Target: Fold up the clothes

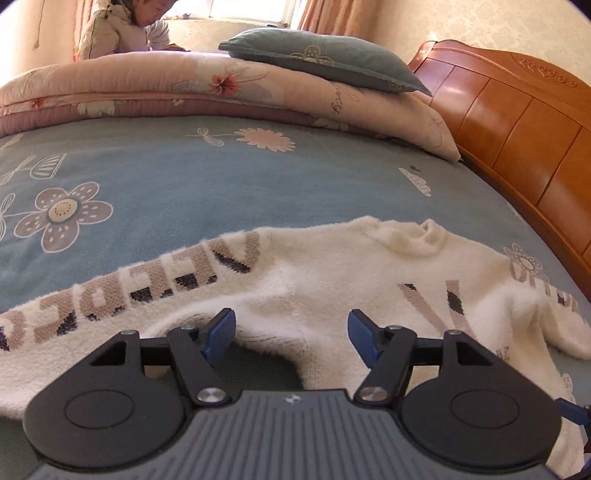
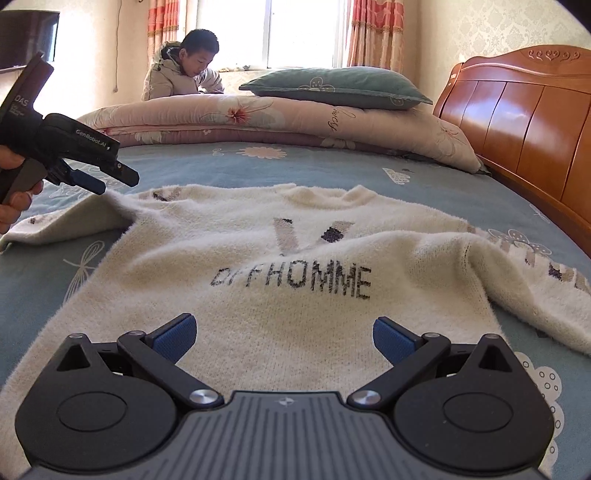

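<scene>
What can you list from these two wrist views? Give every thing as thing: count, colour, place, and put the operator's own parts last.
sweater: one, cream with lettering, spread flat on the bed, sleeves out.
bedsheet: one, blue with flower print, under the sweater.
quilt: one, pink floral, folded at the far side of the bed.
pillow: one, grey-green, on top of the quilt.
headboard: one, orange-brown wood, right of the bed.
curtains: pink-orange, either side of the window.
person: one, beige jacket, behind the quilt by the window.
left gripper: black, blue pads, open over the sweater's left sleeve.
right gripper: black, blue pads, open over the sweater's hem.
hand: one, holding the left gripper's handle.
</scene>
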